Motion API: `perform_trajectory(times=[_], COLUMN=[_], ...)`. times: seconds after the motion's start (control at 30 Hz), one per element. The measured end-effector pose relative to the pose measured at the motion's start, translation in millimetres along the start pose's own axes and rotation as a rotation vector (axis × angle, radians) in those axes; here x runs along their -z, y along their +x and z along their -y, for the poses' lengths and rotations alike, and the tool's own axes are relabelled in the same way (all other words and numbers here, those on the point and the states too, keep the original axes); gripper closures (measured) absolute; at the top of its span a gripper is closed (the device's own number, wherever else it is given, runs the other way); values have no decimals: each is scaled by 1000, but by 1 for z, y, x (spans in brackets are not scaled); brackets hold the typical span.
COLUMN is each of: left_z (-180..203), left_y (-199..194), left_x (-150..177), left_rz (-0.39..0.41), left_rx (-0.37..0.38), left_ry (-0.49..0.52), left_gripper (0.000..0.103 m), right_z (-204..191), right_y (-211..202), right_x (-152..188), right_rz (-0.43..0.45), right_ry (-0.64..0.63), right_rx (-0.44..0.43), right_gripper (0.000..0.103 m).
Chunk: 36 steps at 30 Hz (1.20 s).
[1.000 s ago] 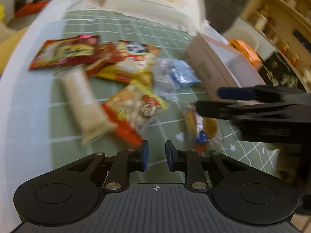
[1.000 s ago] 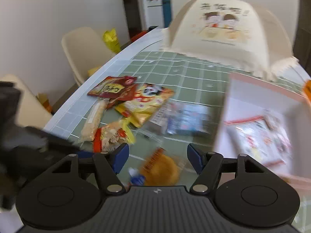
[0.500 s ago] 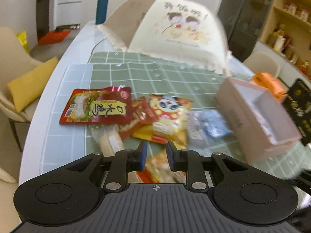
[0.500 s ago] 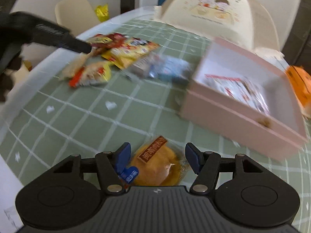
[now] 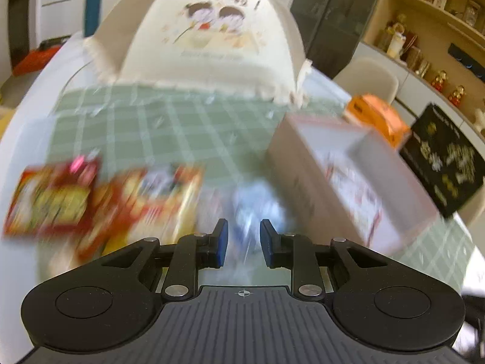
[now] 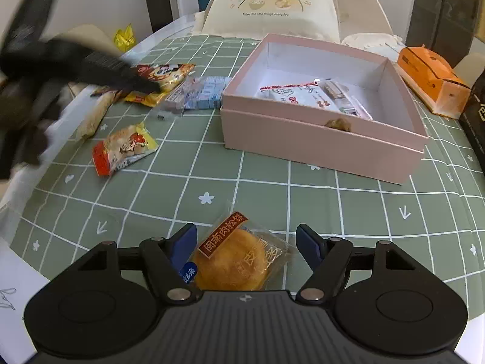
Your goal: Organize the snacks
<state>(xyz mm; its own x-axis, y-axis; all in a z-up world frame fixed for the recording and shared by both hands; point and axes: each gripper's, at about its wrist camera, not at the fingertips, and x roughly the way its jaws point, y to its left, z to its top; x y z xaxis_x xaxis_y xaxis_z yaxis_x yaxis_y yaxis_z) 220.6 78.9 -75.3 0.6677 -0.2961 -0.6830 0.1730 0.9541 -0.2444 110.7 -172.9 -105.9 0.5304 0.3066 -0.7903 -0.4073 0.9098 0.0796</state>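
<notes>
My right gripper (image 6: 245,239) is open, its jaws either side of a round golden pastry in a clear wrapper (image 6: 236,257) lying on the green checked mat. The pink open box (image 6: 318,139) holds several packets behind it. My left gripper (image 5: 241,242) is slightly open and empty, above a blurred blue-and-clear packet (image 5: 257,209); it also shows in the right wrist view (image 6: 200,94). The left gripper shows blurred at left in the right wrist view (image 6: 151,86), over the panda packet (image 6: 163,75). Red and yellow packets (image 5: 54,200) lie to its left.
A small orange-yellow packet (image 6: 124,148) and a long pale packet (image 6: 94,118) lie on the mat. A domed food cover (image 6: 272,3) stands at the back. An orange carton (image 6: 430,75) and a black box (image 5: 445,157) sit right of the pink box.
My left gripper has swung forward and right over the packet pile, now above the blue packet. My right gripper has steadied with the pastry still between its open jaws.
</notes>
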Motion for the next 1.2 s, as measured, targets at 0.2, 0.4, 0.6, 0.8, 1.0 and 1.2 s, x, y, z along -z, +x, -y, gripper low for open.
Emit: perform_trajectory(times=[0.2, 0.4, 0.6, 0.8, 1.0, 1.2], left_z=[2, 18, 18, -12, -13, 49], left_y=[85, 48, -8, -51, -91, -106], left_x=[-35, 14, 77, 109, 122, 133], left_rz=[-98, -125, -133, -138, -156, -186], left_rx=[-35, 45, 99, 107, 99, 27], left_ry=[47, 103, -56, -267, -247, 153], left_gripper=[75, 77, 77, 77, 77, 76], right_z=[0, 7, 3, -38, -58, -38], right_y=[-8, -14, 5, 20, 28, -3], right_x=[-1, 3, -7, -18, -22, -14], right_rz=[-33, -23, -34, -29, 32, 20], right_ry=[22, 45, 93, -70, -233, -243], right_rx=[15, 19, -41, -121, 8, 2], right_gripper=[30, 30, 29, 22, 21, 21])
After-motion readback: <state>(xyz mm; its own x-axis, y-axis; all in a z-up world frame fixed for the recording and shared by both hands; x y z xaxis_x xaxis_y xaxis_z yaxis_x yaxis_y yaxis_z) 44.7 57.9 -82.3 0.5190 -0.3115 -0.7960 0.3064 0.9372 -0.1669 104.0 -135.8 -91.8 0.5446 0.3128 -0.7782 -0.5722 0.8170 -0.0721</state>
